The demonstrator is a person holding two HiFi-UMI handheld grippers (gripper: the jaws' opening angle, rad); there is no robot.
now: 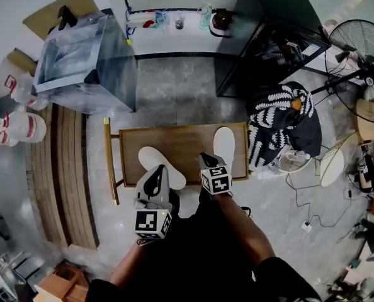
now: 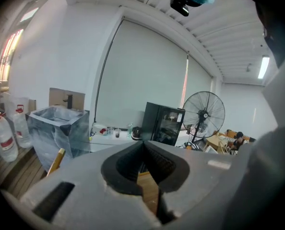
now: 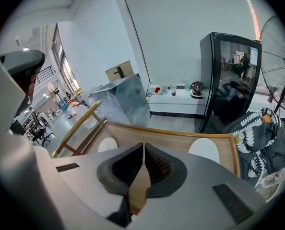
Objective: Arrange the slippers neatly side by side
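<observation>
**A:** What is biggest in front of the person?

**B:** A wooden table with a raised rim. Both bare forearms reach forward over its near edge, the left forearm and the right forearm, angled slightly towards each other.

**A:** And the grippers?

**B:** The left gripper sits over the near-left part of the table. It is tipped up, so its own view mostly shows the far wall and ceiling. Its jaws are together with nothing between them. The right gripper is just right of it, pointing down across the table. Its jaws also meet at the tips and are empty, with only wood showing through the gap.

**A:** Where are the slippers?

**B:** Both are white and lie on the table, well apart. The left slipper lies slantwise, and its near end runs under the left gripper. I cannot tell whether they touch. The right slipper lies straight, far right by the rim, just beyond and right of the right gripper. That gripper points between the two.
</observation>
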